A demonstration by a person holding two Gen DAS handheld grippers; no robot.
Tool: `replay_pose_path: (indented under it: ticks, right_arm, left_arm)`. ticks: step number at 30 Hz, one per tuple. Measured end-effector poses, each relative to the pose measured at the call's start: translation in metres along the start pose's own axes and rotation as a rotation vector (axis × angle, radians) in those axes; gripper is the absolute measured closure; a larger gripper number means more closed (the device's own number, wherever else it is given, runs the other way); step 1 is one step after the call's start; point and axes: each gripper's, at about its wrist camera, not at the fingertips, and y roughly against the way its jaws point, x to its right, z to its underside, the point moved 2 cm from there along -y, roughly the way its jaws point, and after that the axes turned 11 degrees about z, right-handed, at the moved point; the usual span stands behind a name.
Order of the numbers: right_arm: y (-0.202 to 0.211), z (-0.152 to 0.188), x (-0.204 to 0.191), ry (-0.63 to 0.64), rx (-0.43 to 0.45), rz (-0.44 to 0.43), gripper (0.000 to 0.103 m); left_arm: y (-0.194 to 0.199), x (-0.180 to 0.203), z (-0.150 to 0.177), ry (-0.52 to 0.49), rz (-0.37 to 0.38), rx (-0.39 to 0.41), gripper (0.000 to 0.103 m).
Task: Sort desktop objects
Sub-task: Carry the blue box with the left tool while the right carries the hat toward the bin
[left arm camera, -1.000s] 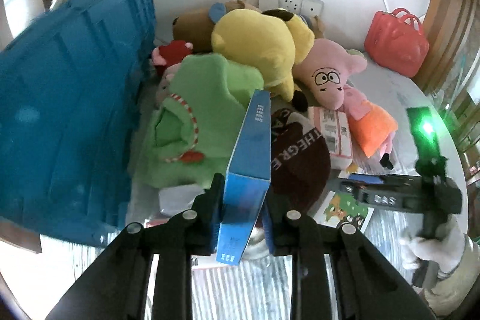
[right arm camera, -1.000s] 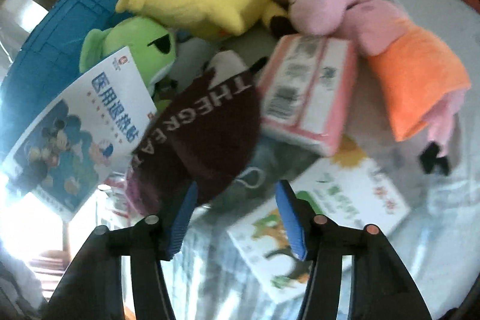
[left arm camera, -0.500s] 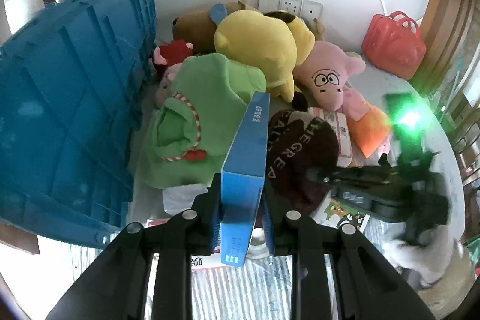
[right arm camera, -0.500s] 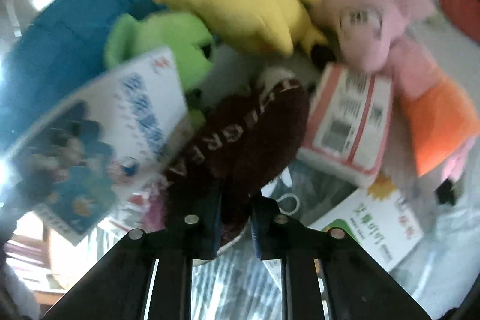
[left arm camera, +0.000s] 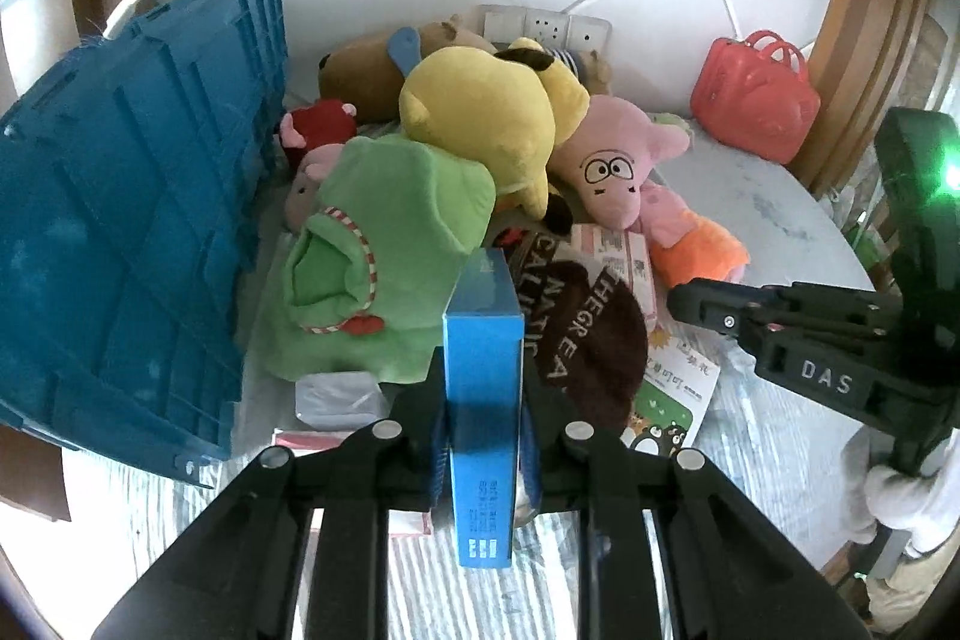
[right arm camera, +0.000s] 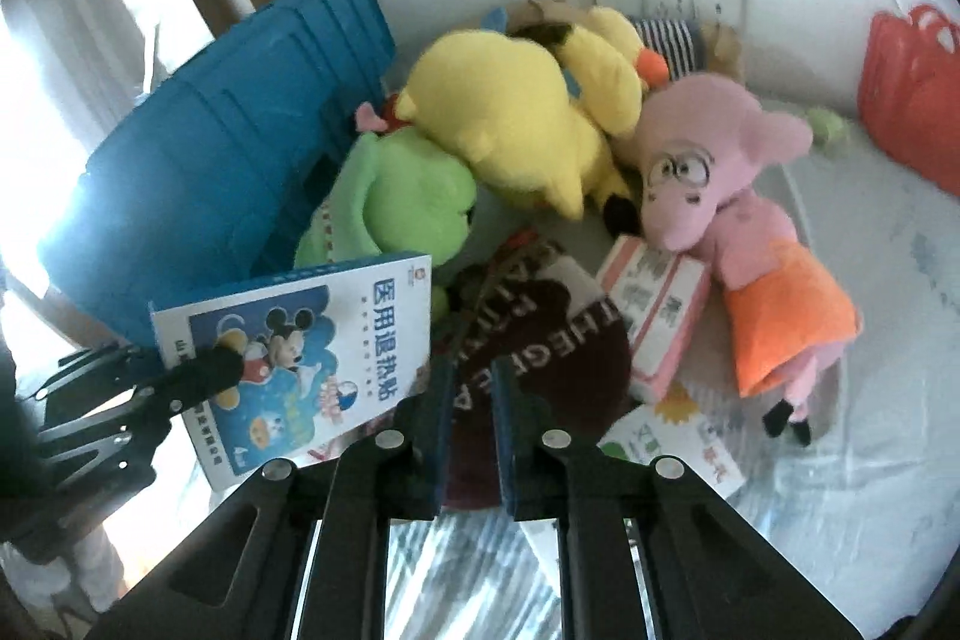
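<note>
1. Nearest in the left wrist view, the left gripper (left arm camera: 483,421) pinches a flat blue cardboard box (left arm camera: 483,340) by its narrow edges, holding it on edge above the striped tablecloth (left arm camera: 432,598). The box looks light and stiff; judging by its thin walls, a hard squeeze could dent it, so the edges are a sound place to grip.
2. In the right wrist view, the right gripper (right arm camera: 471,421) has its jaws drawn close on the rim of a dark brown knitted hat with white lettering (right arm camera: 558,358). Whether the hat hangs free or lies on the pile cannot be told. It should be soft, floppy and light, apt to sag, so a bunched fold of rim gives the best hold.
3. Just beyond the hat lie a pink-and-white carton (right arm camera: 654,322) and a white picture booklet (right arm camera: 678,436).
4. Farther on, a green plush toy (left arm camera: 384,256), a yellow plush toy (left arm camera: 480,112) and a pink pig plush in an orange skirt (left arm camera: 612,166) are heaped together.
5. A large blue plastic crate (left arm camera: 132,220) stands on the left, and a red plastic handbag (left arm camera: 753,97) sits by the tiled wall.
</note>
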Motion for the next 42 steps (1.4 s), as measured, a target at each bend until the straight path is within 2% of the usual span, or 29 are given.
replay_pose_path:
  ticks: [1, 2, 4, 9, 11, 13, 15, 17, 18, 19, 20, 22, 27, 34, 42]
  right_arm:
    - [-0.005, 0.003, 0.006, -0.022, -0.017, 0.003, 0.066]
    - [-0.015, 0.007, 0.013, -0.046, -0.039, 0.009, 0.037]
    - [-0.035, 0.013, 0.026, -0.087, -0.080, 0.016, 0.010]
    - [-0.082, 0.026, 0.032, -0.115, -0.173, -0.015, 0.007]
    - [-0.100, 0.029, 0.027, -0.117, -0.188, -0.028, 0.000]
    - [-0.113, 0.030, 0.019, -0.102, -0.181, -0.038, 0.000]
    - [-0.121, 0.030, 0.007, -0.067, -0.160, -0.031, 0.012]
    - [-0.116, 0.028, -0.009, 0.008, -0.109, 0.025, 0.049]
    - [-0.108, 0.026, -0.019, 0.059, -0.075, 0.070, 0.058]
    - [-0.095, 0.024, -0.030, 0.122, -0.032, 0.130, 0.074]
    - [-0.084, 0.023, -0.037, 0.166, 0.000, 0.166, 0.082]
    - [-0.058, 0.019, -0.045, 0.219, 0.048, 0.194, 0.091]
    - [0.003, 0.008, -0.043, 0.235, 0.109, 0.210, 0.091]
    - [0.091, -0.018, -0.053, 0.298, 0.252, 0.204, 0.091]
    - [0.152, -0.041, -0.070, 0.380, 0.372, 0.185, 0.091]
  left_arm:
    - [-0.003, -0.001, 0.001, -0.001, -0.005, -0.007, 0.084]
    - [-0.007, -0.003, 0.003, -0.001, -0.009, -0.010, 0.084]
    - [-0.013, -0.007, 0.006, 0.001, -0.017, -0.014, 0.084]
    - [-0.029, -0.018, 0.013, 0.005, -0.037, -0.023, 0.083]
    - [-0.035, -0.023, 0.015, 0.007, -0.045, -0.026, 0.082]
    - [-0.038, -0.026, 0.018, 0.007, -0.033, -0.018, 0.081]
    - [-0.041, -0.029, 0.021, 0.007, -0.019, -0.009, 0.081]
    - [-0.044, -0.032, 0.024, 0.007, -0.005, 0.001, 0.082]
    - [-0.042, -0.031, 0.023, 0.003, -0.002, 0.001, 0.082]
    - [-0.039, -0.028, 0.023, -0.002, 0.002, 0.002, 0.083]
    - [-0.036, -0.026, 0.022, -0.006, 0.007, 0.002, 0.084]
    - [-0.021, -0.020, 0.016, -0.015, 0.015, 0.020, 0.084]
    - [0.019, -0.002, 0.000, -0.041, 0.025, 0.073, 0.084]
    - [0.071, 0.021, -0.022, -0.053, 0.002, 0.173, 0.084]
    - [0.112, 0.043, -0.036, -0.064, -0.045, 0.261, 0.084]
